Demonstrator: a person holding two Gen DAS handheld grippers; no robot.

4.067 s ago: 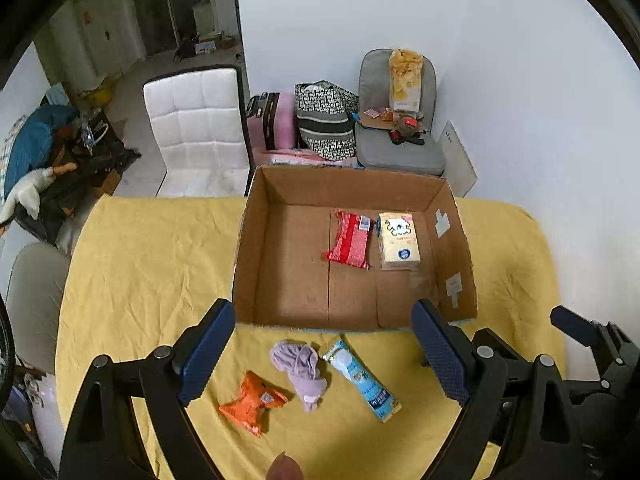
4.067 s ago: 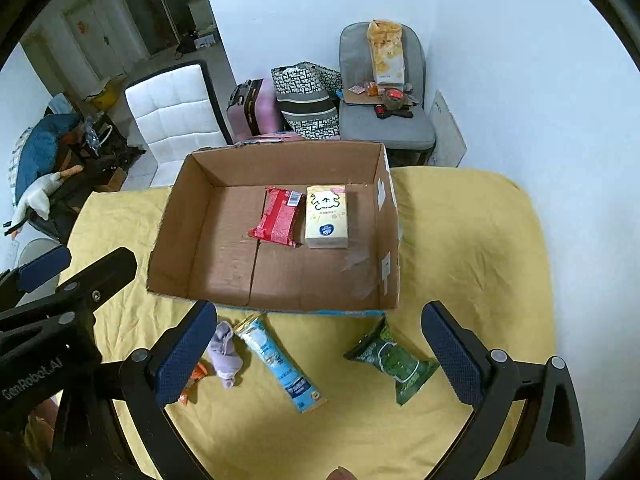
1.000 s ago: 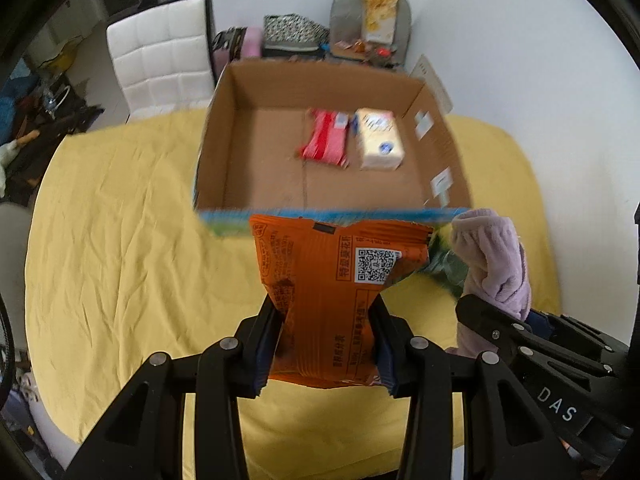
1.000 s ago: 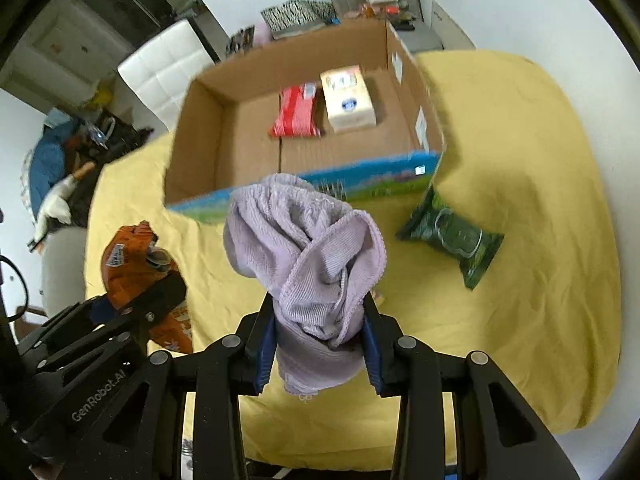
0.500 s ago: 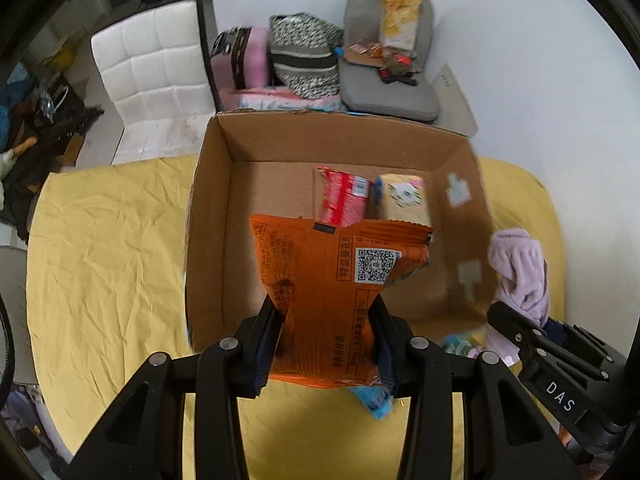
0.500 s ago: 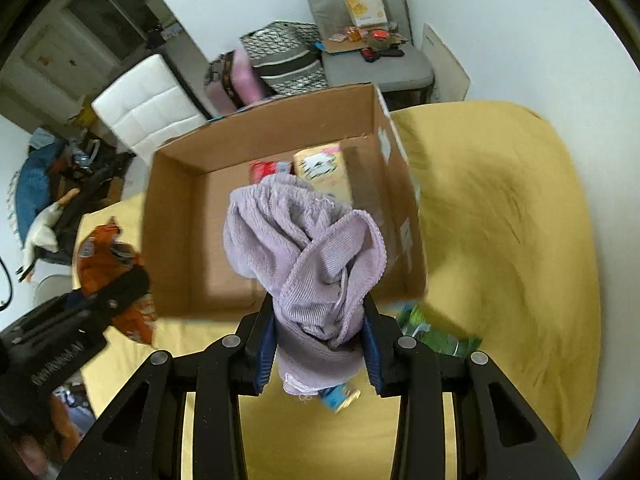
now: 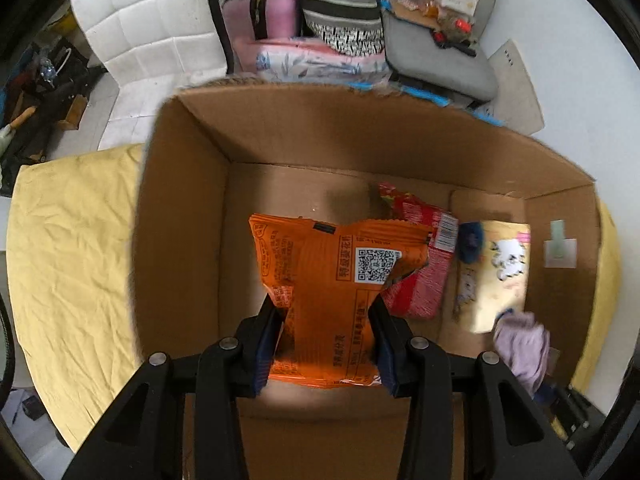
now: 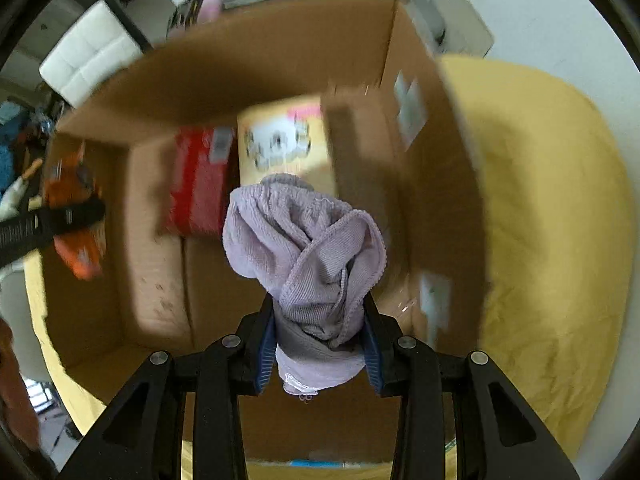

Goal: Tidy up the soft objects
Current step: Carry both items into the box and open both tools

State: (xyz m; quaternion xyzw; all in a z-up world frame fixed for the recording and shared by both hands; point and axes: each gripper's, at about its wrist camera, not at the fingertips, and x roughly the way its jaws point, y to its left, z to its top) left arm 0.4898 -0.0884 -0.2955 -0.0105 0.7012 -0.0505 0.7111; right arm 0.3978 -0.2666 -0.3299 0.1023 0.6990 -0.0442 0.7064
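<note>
My left gripper (image 7: 326,344) is shut on an orange snack packet (image 7: 332,280) and holds it inside the open cardboard box (image 7: 180,220), over the bare floor left of a red packet (image 7: 420,280). My right gripper (image 8: 320,336) is shut on a bunched lilac cloth (image 8: 312,256) and holds it inside the same box (image 8: 432,200), near its right wall. The red packet (image 8: 200,184) and a cream tissue pack (image 8: 284,144) lie on the box floor. The cloth (image 7: 520,344) shows at the right in the left wrist view; the orange packet (image 8: 80,248) shows at the left in the right wrist view.
The box stands on a table under a yellow cloth (image 7: 72,256), which also shows in the right wrist view (image 8: 552,240). Behind the table are a white chair (image 7: 152,36), a grey chair (image 7: 440,52) with clutter and bags (image 7: 340,20).
Both grippers have moved forward and down into the box with the orange packet and the lilac cloth still held. The box now fills both views.
</note>
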